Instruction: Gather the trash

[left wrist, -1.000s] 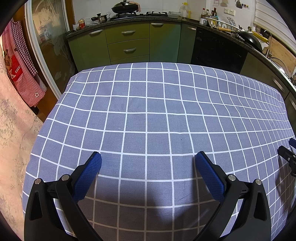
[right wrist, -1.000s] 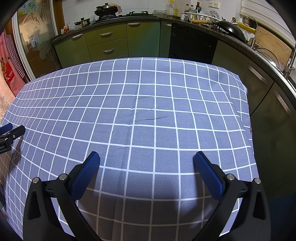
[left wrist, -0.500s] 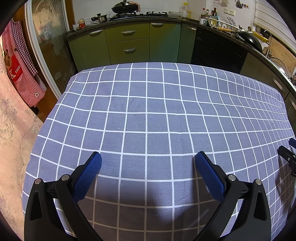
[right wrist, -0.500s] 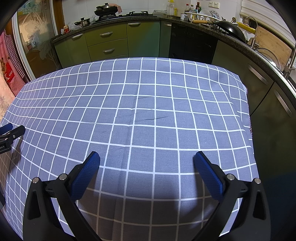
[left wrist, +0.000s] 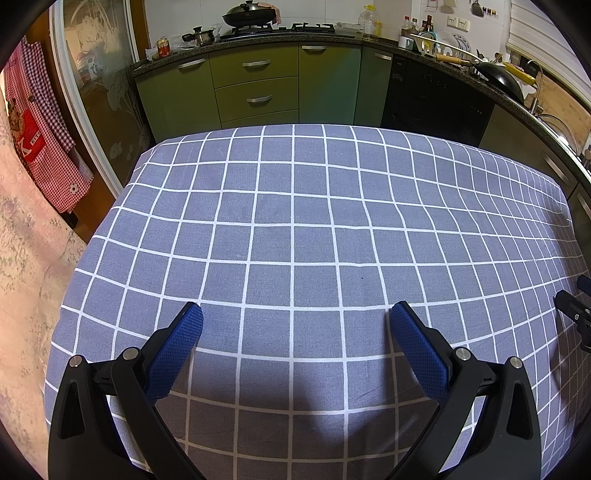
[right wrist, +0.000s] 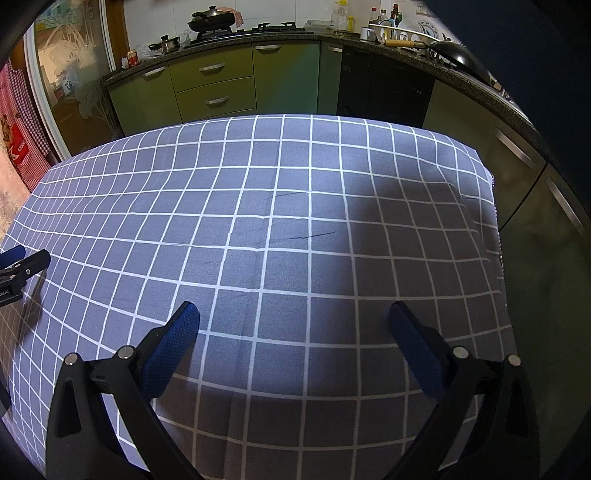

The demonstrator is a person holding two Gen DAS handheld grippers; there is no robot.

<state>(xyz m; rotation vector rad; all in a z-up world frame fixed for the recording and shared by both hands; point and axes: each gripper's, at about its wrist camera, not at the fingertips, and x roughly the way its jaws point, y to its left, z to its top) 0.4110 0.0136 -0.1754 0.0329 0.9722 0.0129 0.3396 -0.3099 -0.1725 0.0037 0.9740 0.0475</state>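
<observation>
No trash shows in either view. A table under a blue cloth with a white grid fills both views and carries nothing. My left gripper hovers open over the near left part of the cloth, with nothing between its blue pads. My right gripper hovers open over the near right part, also with nothing in it. Each gripper's tip shows at the edge of the other's view: the right gripper and the left gripper. A few short dark marks lie on the cloth.
Green kitchen cabinets line the far side and the right, under a dark counter with a wok, pots and a dish rack. A red checked apron hangs at the left. A dark shape covers the right wrist view's top right corner.
Neither gripper has moved. In the right wrist view a dark shape has come in at the top right, and a shadow now lies over the right part of the cloth.
</observation>
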